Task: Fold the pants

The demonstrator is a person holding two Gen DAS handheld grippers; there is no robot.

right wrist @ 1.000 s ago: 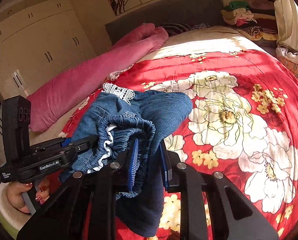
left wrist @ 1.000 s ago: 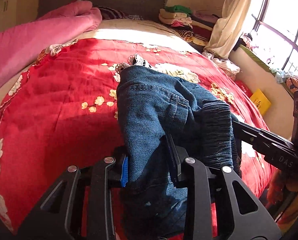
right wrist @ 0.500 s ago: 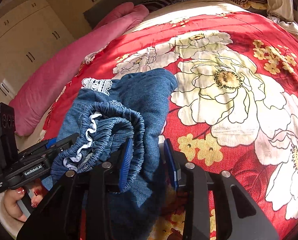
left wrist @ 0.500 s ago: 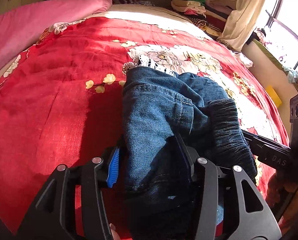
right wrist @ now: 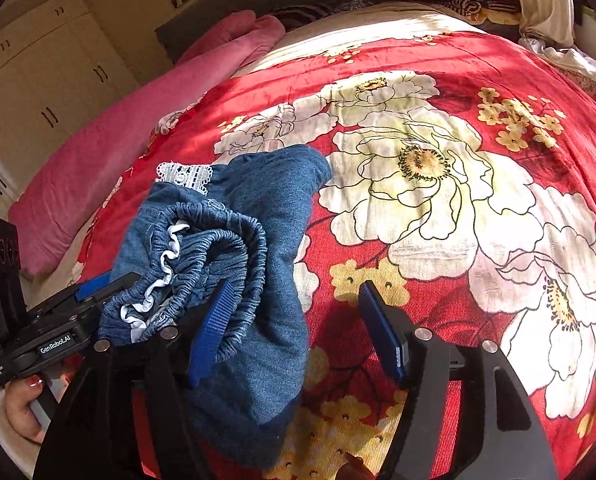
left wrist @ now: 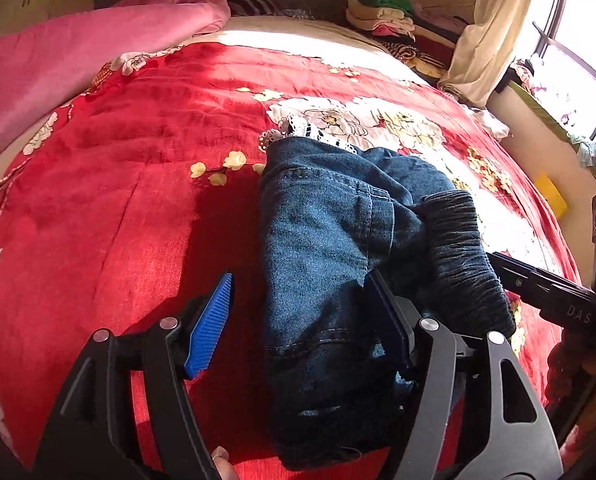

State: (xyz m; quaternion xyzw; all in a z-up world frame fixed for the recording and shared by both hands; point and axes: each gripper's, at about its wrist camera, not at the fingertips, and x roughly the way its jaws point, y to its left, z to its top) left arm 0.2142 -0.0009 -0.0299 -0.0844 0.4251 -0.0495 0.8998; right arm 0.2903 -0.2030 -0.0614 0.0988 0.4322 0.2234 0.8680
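The blue denim pants (left wrist: 330,240) lie folded in a small bundle on the red flowered bedspread (left wrist: 118,168), with a white lace hem at the far end and the elastic waistband (right wrist: 202,256) bunched toward me. My left gripper (left wrist: 298,300) is open, its jaws spread on either side of the bundle's near end. My right gripper (right wrist: 298,312) is open too, with the denim lying loose against its left blue pad (right wrist: 214,324). In the right wrist view the pants (right wrist: 258,208) sit at the lower left, next to the left gripper's body.
A pink quilt (left wrist: 58,56) runs along the left side of the bed. Folded clothes (left wrist: 390,16) are stacked by the headboard, next to a cream curtain (left wrist: 490,28) and the window. White wardrobes (right wrist: 38,80) stand to the left.
Both grippers have opened and let go of the pants. The bundle has settled onto the bedspread.
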